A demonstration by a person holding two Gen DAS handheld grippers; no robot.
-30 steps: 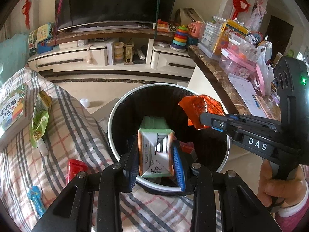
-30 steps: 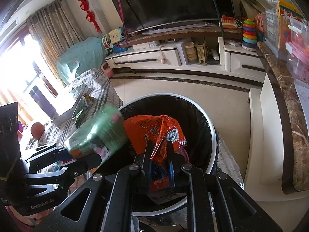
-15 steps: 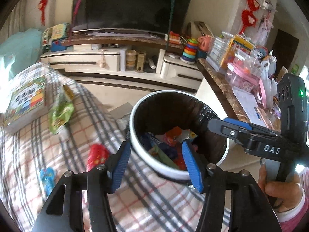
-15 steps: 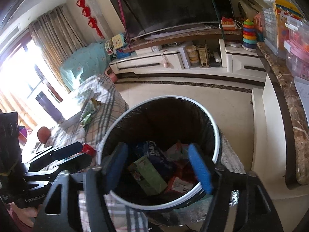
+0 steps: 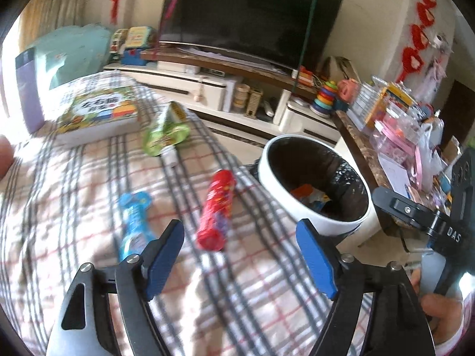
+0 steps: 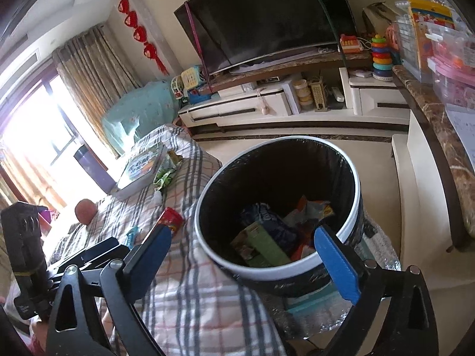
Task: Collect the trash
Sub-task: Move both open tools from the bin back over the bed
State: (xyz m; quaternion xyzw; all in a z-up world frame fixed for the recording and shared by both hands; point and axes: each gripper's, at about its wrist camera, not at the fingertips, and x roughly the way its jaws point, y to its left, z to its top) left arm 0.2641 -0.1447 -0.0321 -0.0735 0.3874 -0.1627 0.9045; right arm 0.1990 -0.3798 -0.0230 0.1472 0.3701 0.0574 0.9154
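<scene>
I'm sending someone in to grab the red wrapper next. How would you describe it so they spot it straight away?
Start at the checked blanket beside the white-rimmed trash bin. On it, near the bin's rim, lies a long red snack tube, pointing roughly toward the TV. Unlike the flatter blue packet on its other side and the green packet farther back, it is bright red and cylindrical.

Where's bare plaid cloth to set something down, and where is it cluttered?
Free: the plaid cloth near the left gripper, below the red snack tube, and the strip between that tube and the white-rimmed trash bin. Crowded: the far end, with the green wrapper beside the picture book, and the blue wrapper left of the tube.
</scene>
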